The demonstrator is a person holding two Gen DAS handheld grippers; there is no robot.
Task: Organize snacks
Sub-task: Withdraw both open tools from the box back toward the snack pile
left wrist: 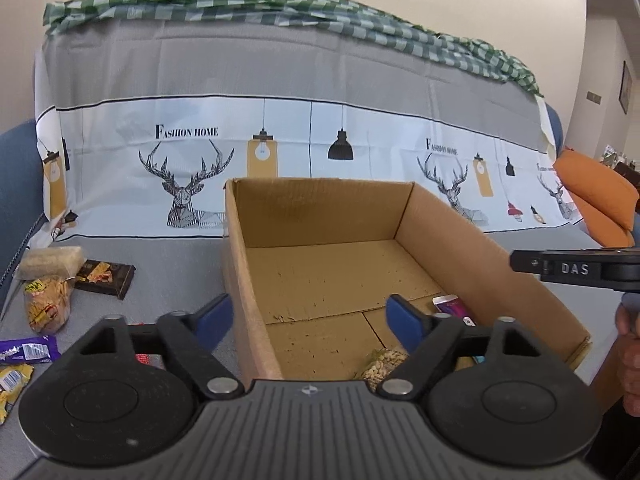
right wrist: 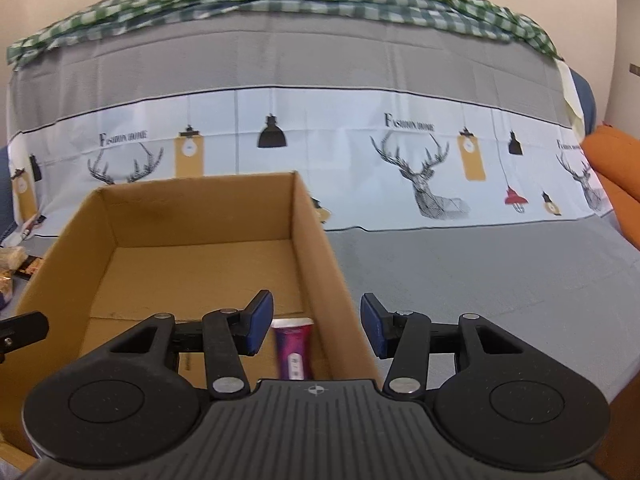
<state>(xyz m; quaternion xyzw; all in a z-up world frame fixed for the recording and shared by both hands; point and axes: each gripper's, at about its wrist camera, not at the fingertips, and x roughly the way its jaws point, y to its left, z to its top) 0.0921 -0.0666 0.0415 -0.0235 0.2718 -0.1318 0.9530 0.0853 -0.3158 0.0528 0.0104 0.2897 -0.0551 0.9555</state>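
An open cardboard box (left wrist: 320, 208) stands on the grey cloth. In its near right corner lie a purple snack packet (left wrist: 452, 306) and a bag of nuts (left wrist: 384, 362). My left gripper (left wrist: 310, 320) is open and empty, its jaws astride the box's left wall. Loose snacks lie left of the box: a dark chocolate bar (left wrist: 106, 278), a yellow bag (left wrist: 46, 302), a pale wafer pack (left wrist: 52, 260), a purple wrapper (left wrist: 26, 350). My right gripper (right wrist: 316, 328) is open and empty, astride the box's right wall (right wrist: 320, 240), above the purple packet (right wrist: 294, 350).
A deer-print cloth (left wrist: 280, 140) covers the sofa back behind the box, with a green checked cloth (left wrist: 240, 4) on top. An orange cushion (left wrist: 596, 196) lies at the far right. The right gripper's body (left wrist: 576, 270) shows at the right edge of the left wrist view.
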